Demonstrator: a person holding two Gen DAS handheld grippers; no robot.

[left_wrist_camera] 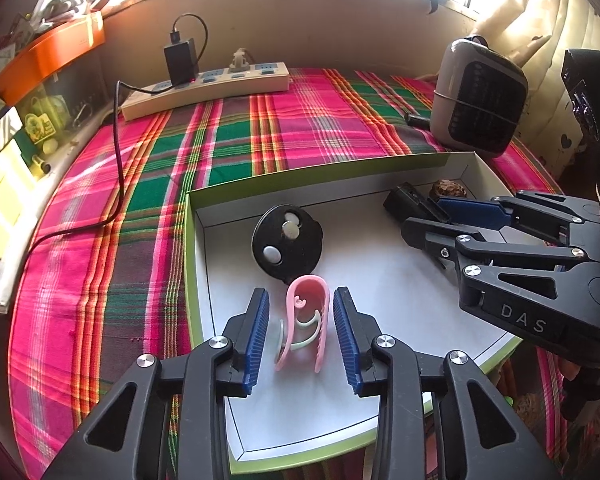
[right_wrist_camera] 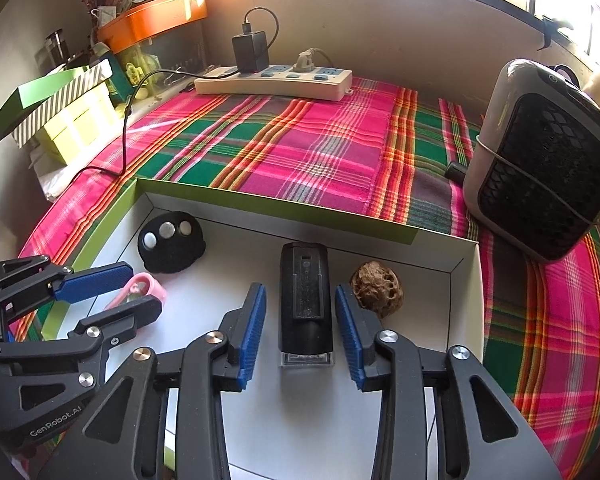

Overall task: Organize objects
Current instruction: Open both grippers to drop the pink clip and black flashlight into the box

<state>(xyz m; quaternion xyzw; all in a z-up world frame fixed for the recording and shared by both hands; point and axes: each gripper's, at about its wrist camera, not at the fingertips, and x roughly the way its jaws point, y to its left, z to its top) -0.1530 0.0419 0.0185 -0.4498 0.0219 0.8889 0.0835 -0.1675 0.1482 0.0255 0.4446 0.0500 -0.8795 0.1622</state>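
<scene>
A shallow white box with green sides [left_wrist_camera: 380, 168] [right_wrist_camera: 284, 208] lies on the plaid cloth. In it are a pink hair clip [left_wrist_camera: 305, 324] [right_wrist_camera: 140, 286], a black round holder with silver discs [left_wrist_camera: 287, 240] [right_wrist_camera: 171, 246], a black rectangular device [right_wrist_camera: 305, 300] [left_wrist_camera: 408, 200] and a brown walnut [right_wrist_camera: 377, 290] [left_wrist_camera: 449, 189]. My left gripper [left_wrist_camera: 301, 336] [right_wrist_camera: 136, 284] is open, its pads either side of the clip without touching it. My right gripper [right_wrist_camera: 301, 330] [left_wrist_camera: 428, 216] is open, straddling the black device.
A power strip [left_wrist_camera: 204, 88] [right_wrist_camera: 274, 80] with a black charger and cable lies at the back. A grey fan heater [left_wrist_camera: 478, 96] [right_wrist_camera: 548, 152] stands at the right. Boxes and clutter [right_wrist_camera: 60, 112] sit at the left edge.
</scene>
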